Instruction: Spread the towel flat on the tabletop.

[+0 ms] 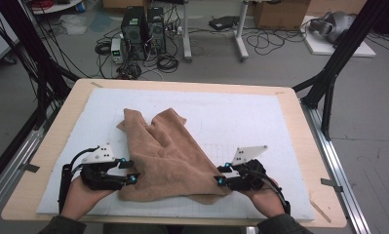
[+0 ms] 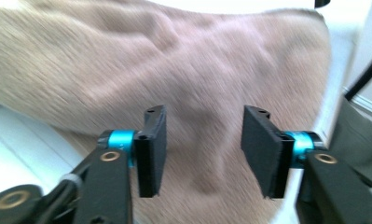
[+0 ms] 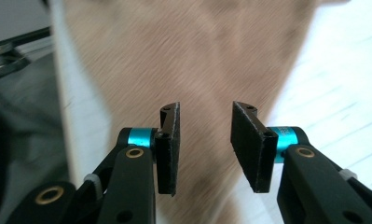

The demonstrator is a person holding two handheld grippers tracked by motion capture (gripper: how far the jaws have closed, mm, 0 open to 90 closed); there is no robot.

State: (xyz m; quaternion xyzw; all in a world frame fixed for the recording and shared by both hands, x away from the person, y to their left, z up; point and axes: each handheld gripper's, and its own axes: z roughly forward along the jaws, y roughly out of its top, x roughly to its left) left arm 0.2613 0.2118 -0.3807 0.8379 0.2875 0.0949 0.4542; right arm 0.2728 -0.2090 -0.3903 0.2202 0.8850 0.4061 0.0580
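A tan, crumpled towel [image 1: 165, 156] lies on the white mat [image 1: 231, 117] in the middle of the table. My left gripper [image 1: 129, 171] sits at the towel's near left edge, jaws open, with the cloth [image 2: 202, 93] beyond and below the gap and nothing held. My right gripper [image 1: 222, 175] is at the towel's near right corner, also open. Its own view shows the towel [image 3: 197, 60] running under the gap between the fingers [image 3: 168, 149], with nothing pinched.
The mat covers a wooden table [image 1: 55, 131] whose front edge is just behind my hands. Black frame posts [image 1: 328, 83] stand at the table's right and left. Computers [image 1: 143, 27] and cables lie on the floor beyond the far edge.
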